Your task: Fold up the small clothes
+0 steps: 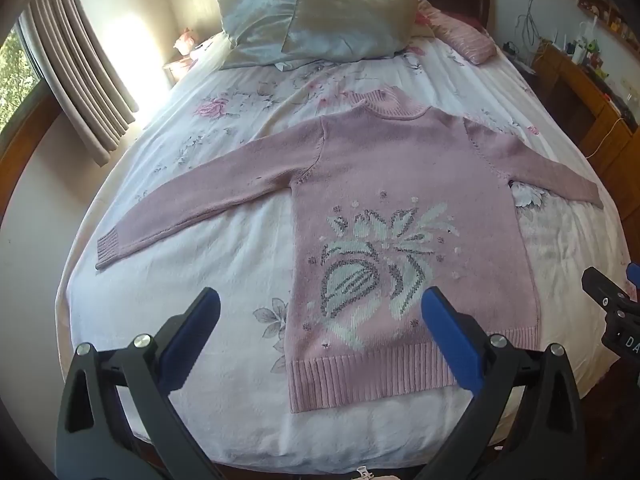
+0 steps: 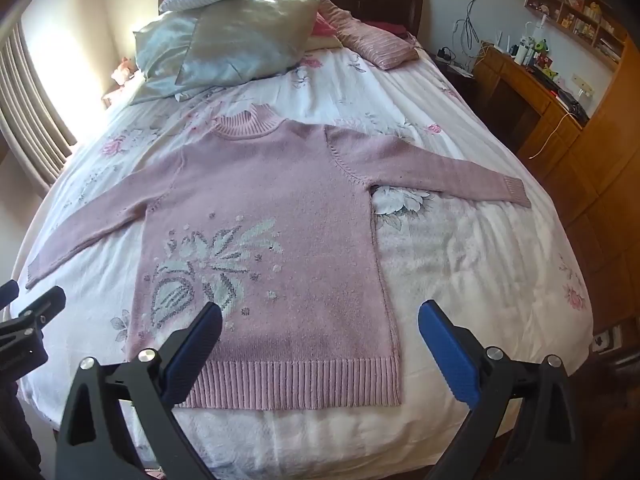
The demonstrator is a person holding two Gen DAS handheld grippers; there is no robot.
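sweater laid flat, both grippers hovering at the hem

the pink sweater (image 1: 404, 208) lies face up and spread out on the bed (image 1: 224, 264), collar toward the pillows (image 1: 320, 20), both sleeves stretched out to the sides, ribbed hem (image 2: 296, 384) nearest the foot of the bed. nothing is folded yet, so the task looks to be at its very start.

the left gripper (image 1: 320, 336) hangs above the hem's left corner, jaws spread wide and holding nothing. the right gripper (image 2: 320, 344) hangs above the hem's right part, jaws also spread wide and empty. neither touches the knit.

what could go wrong from here:

- the sheet under the sweater is soft and rumpled, so a pinch taken too deep would likely grab the bedding along with the knit and drag both.
- the knit looks thick and stretchy; lifting one corner alone could pull the body askew and wrinkle the flower pattern (image 1: 380, 272).
- pinching only the top layer of the hem would open the sweater like a bag instead of folding it.
- the long sleeves may trail or bunch under the body if it is folded before they are brought in.
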